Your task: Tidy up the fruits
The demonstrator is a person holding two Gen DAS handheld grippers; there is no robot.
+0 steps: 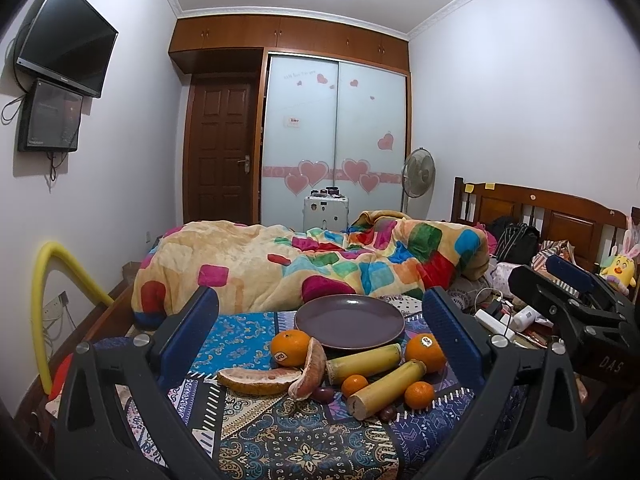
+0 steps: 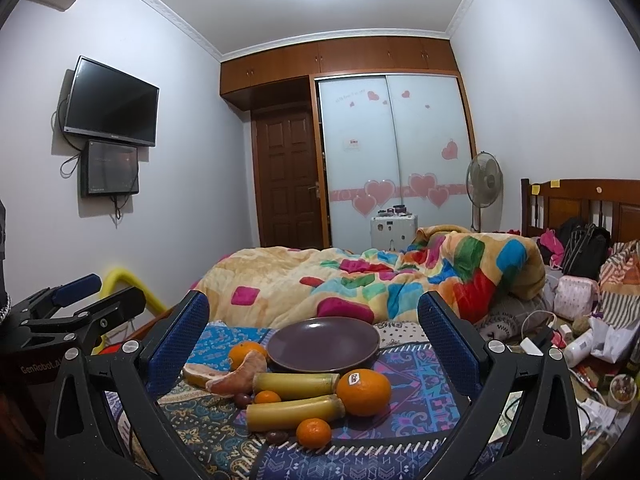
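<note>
A dark purple plate (image 1: 349, 322) (image 2: 323, 345) sits empty on a patterned cloth. In front of it lie two large oranges (image 1: 290, 347) (image 2: 363, 391), two small mandarins (image 1: 419, 395) (image 2: 313, 433), two yellow sugarcane pieces (image 1: 386, 388) (image 2: 294, 411), two pomelo wedges (image 1: 260, 380) (image 2: 236, 376) and small dark grapes (image 1: 322, 393) (image 2: 277, 437). My left gripper (image 1: 320, 336) is open and empty, held above the near side of the fruit. My right gripper (image 2: 314, 340) is open and empty, just to its right; it shows at the right edge of the left wrist view (image 1: 568, 292).
A colourful quilt (image 1: 304, 264) is heaped behind the plate. Cables, bottles and bags (image 2: 568, 336) clutter the bed on the right, by the wooden headboard (image 1: 532, 212). A yellow padded rail (image 1: 60, 280) stands at the left bed edge.
</note>
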